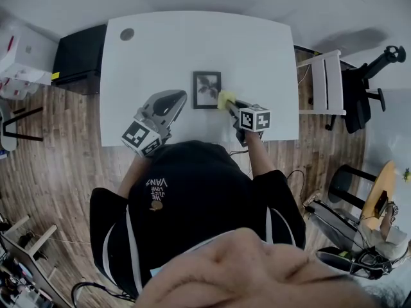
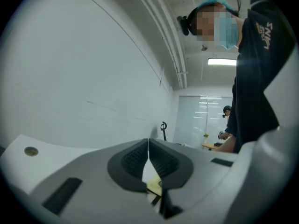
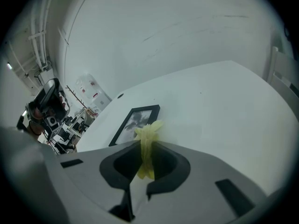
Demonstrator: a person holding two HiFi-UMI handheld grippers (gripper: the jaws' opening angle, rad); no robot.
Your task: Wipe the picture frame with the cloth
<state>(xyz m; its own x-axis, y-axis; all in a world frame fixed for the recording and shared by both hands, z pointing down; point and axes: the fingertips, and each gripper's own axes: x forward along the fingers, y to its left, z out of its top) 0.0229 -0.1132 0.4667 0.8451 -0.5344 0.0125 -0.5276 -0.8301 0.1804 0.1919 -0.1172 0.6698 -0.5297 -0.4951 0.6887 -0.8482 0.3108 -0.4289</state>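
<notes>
A black picture frame (image 1: 207, 90) lies flat on the white table (image 1: 192, 43), near its front edge. My right gripper (image 1: 230, 102) is at the frame's right side, shut on a bunched yellow cloth (image 1: 225, 99) that reaches the frame's right edge. In the right gripper view the cloth (image 3: 146, 141) stands pinched between the jaws of the right gripper (image 3: 147, 149), with the frame (image 3: 135, 122) just beyond. My left gripper (image 1: 181, 100) hovers left of the frame, apart from it. In the left gripper view the left gripper (image 2: 148, 149) has its jaws pressed together on nothing.
A round grommet (image 1: 127, 34) sits in the table's far left corner. A black cabinet (image 1: 80, 56) stands left of the table. Right of it are a white chair (image 1: 327, 82) and a black office chair (image 1: 366, 88). Another person (image 2: 226, 120) stands far off.
</notes>
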